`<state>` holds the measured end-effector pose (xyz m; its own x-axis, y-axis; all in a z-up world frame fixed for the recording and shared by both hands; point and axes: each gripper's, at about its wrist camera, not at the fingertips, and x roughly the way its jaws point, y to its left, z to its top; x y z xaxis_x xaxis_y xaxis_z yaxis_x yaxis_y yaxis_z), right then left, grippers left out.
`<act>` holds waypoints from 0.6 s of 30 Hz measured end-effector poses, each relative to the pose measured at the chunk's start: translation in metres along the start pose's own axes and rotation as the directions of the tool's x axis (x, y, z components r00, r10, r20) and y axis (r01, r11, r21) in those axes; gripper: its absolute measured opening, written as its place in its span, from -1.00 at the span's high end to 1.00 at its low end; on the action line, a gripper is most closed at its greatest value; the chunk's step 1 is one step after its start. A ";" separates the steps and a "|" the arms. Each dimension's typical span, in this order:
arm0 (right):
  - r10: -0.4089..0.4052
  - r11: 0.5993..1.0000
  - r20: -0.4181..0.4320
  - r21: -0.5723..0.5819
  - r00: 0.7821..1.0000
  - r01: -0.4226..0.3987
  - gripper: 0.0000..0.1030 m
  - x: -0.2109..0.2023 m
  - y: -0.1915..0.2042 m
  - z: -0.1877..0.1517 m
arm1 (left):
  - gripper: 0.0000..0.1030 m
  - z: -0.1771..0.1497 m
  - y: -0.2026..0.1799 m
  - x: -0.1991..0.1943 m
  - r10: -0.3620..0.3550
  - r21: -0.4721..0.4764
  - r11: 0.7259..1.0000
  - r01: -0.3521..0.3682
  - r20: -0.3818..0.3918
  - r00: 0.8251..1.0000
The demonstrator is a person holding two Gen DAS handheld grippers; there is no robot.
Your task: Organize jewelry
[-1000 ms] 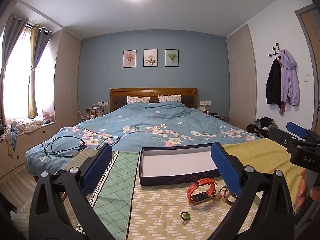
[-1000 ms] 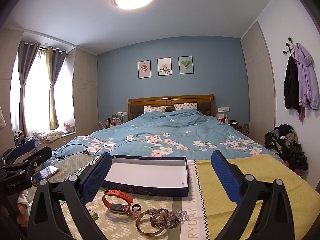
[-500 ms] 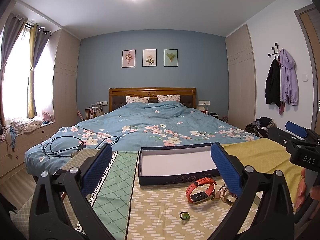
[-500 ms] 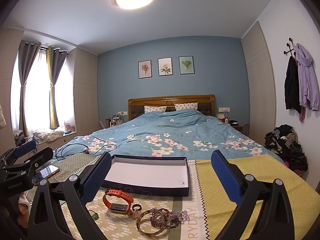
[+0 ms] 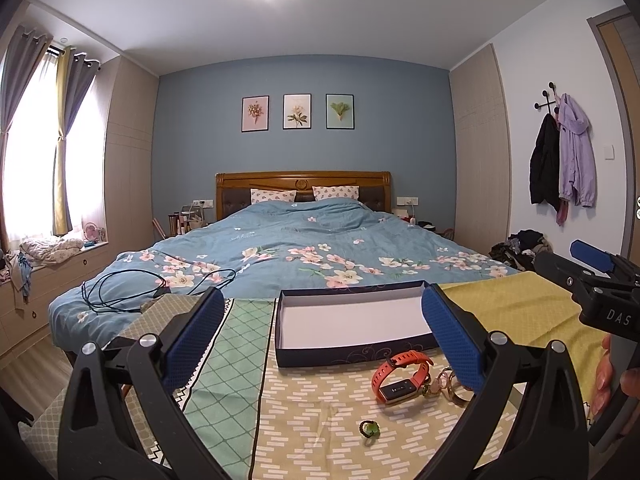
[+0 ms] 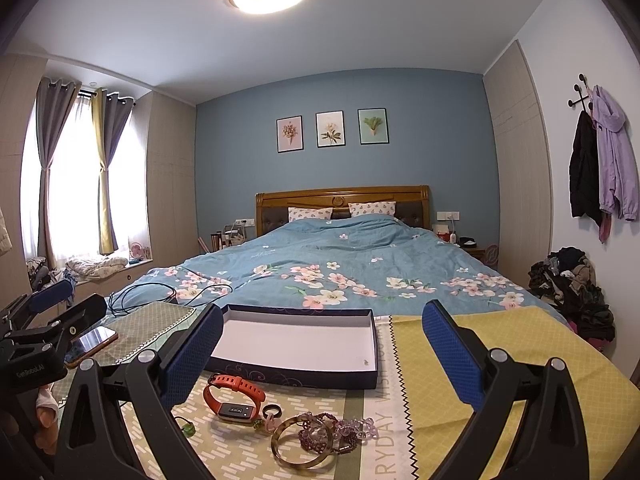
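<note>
Change: almost none, we hold both views steady | left claw (image 5: 322, 330) and right claw (image 6: 322, 350) gape wide, empty | jewelry (image 6: 320, 434) lies loose on desk (image 6: 500, 360) before empty box (image 6: 296, 342) | sorting unstarted

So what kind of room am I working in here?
A home bedroom, almost certainly: a double bed with a wooden headboard and pillows, and jackets on a wall hook. The jewelry and open box sit on a cloth-covered surface at the bed's foot.

Home bedroom, bed (image 5: 304, 256), hung coats (image 5: 562, 160)
</note>
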<state>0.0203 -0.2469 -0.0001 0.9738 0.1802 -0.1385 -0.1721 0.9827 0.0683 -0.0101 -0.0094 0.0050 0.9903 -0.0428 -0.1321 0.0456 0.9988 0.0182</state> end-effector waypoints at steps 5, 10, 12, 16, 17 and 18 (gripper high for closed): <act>0.002 1.000 -0.002 -0.001 1.000 -0.002 -0.87 0.000 0.000 -0.001 | -0.89 0.000 0.001 0.001 -0.001 -0.002 1.000 0.001 -0.003 1.000; 0.005 1.000 -0.007 0.001 1.000 -0.005 -0.87 0.001 -0.001 0.001 | -0.89 0.000 0.001 0.002 0.003 -0.001 1.000 -0.003 -0.004 1.000; 0.006 1.000 -0.009 0.002 1.000 -0.006 -0.87 0.001 -0.001 0.001 | -0.89 0.000 0.001 0.002 0.003 -0.002 1.000 -0.003 -0.005 1.000; 0.009 1.000 -0.013 0.005 1.000 -0.009 -0.87 -0.001 -0.003 0.001 | -0.89 0.000 0.001 0.002 0.005 -0.003 1.000 -0.005 -0.006 1.000; 0.010 1.000 -0.014 0.005 1.000 -0.010 -0.87 -0.001 -0.003 0.001 | -0.89 0.000 0.001 0.002 0.004 -0.003 1.000 -0.004 -0.006 1.000; 0.010 1.000 -0.013 0.004 1.000 -0.010 -0.87 -0.001 -0.003 0.002 | -0.89 0.000 0.001 0.002 0.005 -0.003 1.000 -0.005 -0.006 1.000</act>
<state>0.0205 -0.2500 0.0013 0.9701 0.1909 -0.1502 -0.1815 0.9806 0.0737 -0.0078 -0.0085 0.0050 0.9897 -0.0378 -0.1381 0.0403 0.9991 0.0156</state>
